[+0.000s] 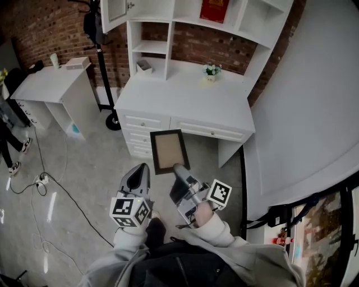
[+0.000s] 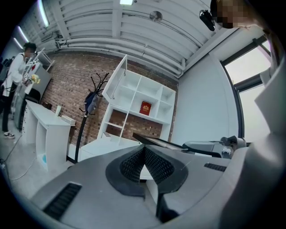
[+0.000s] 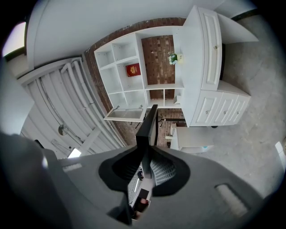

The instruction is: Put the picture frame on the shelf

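Note:
The picture frame (image 1: 168, 150), dark-rimmed with a tan panel, hangs over the floor in front of the white desk (image 1: 185, 101). My right gripper (image 1: 178, 169) is shut on its near edge. In the right gripper view the frame (image 3: 148, 127) stands edge-on between the pads. The white shelf unit (image 1: 168, 31) rises at the back of the desk, and its cubbies (image 3: 129, 74) show ahead. My left gripper (image 1: 143, 167) hovers to the left of the frame, shut with nothing in it. From the left gripper view (image 2: 143, 148) the frame (image 2: 156, 141) passes just to the right.
A red book (image 1: 213, 10) stands in an upper cubby, and a small flower pot (image 1: 211, 70) sits on the desk top. A white side table (image 1: 53, 84) and a coat stand (image 1: 101, 61) are to the left. Cables (image 1: 39, 180) lie on the floor; a person's legs (image 1: 11, 143) at far left.

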The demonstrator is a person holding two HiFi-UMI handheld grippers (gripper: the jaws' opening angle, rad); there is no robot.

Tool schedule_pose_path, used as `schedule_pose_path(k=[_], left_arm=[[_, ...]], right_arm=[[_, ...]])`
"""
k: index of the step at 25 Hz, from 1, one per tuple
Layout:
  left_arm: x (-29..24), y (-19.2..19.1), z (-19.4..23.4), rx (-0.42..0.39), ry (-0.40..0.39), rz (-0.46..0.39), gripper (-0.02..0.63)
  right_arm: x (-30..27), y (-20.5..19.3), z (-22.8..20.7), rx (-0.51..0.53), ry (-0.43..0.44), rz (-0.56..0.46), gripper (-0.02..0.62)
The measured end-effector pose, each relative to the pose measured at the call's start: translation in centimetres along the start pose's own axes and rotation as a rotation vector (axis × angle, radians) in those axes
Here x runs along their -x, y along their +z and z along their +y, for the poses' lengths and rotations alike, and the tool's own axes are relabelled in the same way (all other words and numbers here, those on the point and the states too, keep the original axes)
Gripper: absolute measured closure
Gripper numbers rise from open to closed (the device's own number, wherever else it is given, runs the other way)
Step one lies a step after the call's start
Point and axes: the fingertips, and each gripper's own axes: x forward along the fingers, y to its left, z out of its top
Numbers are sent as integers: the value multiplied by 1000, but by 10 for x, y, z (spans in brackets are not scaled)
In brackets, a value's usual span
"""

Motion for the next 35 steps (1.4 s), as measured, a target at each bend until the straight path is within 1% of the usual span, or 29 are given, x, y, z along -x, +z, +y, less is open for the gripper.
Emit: schedule_pose_path(k=[8, 19, 29, 35], left_arm=[[-34, 11, 32, 2, -17, 12, 603], [-73, 18, 72, 12, -43, 20, 603], [-107, 25, 104, 3, -82, 17, 603], [-116, 26, 113, -8, -102, 26, 603]], right_arm=[[-46, 16, -11, 1, -16, -7, 528], [-95, 30, -28, 7, -28, -21, 529], [-136, 43, -39, 9, -10, -49, 529], [-151, 45, -46, 1, -9, -65, 529]])
